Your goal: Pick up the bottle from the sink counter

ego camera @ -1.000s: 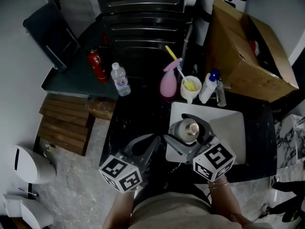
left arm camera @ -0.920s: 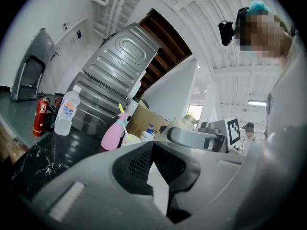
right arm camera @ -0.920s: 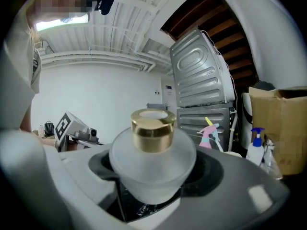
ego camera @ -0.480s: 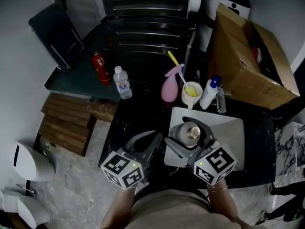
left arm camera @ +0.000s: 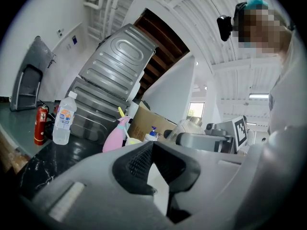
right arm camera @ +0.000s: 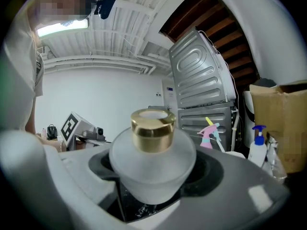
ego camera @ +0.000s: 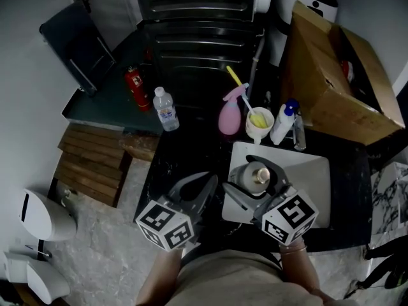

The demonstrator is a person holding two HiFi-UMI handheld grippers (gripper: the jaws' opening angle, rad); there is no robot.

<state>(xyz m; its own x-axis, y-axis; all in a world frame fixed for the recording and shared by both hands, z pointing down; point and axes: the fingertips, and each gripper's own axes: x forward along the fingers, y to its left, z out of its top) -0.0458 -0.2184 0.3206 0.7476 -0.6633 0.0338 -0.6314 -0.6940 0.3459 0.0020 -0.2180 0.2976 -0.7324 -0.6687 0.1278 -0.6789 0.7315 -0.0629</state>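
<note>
A frosted round bottle (ego camera: 255,177) with a gold cap sits between the jaws of my right gripper (ego camera: 256,182), which is shut on it above the white sink basin (ego camera: 309,174). The right gripper view shows the bottle (right arm camera: 152,163) close up, held by its body with the gold cap (right arm camera: 153,130) on top. My left gripper (ego camera: 205,185) hovers just left of it over the black counter (ego camera: 182,155). In the left gripper view its jaws (left arm camera: 152,145) meet with nothing between them, and the held bottle (left arm camera: 186,127) shows to the right.
At the counter's back stand a pink spray bottle (ego camera: 229,116), a white cup (ego camera: 259,123) and a white pump bottle (ego camera: 282,122). A clear water bottle (ego camera: 165,109) and a red extinguisher (ego camera: 136,80) stand left. A cardboard box (ego camera: 331,85) is at right and a metal washer (ego camera: 197,24) behind.
The head view has shifted slightly. The right gripper still holds the bottle in the same place over the sink, and the left gripper has barely moved.
</note>
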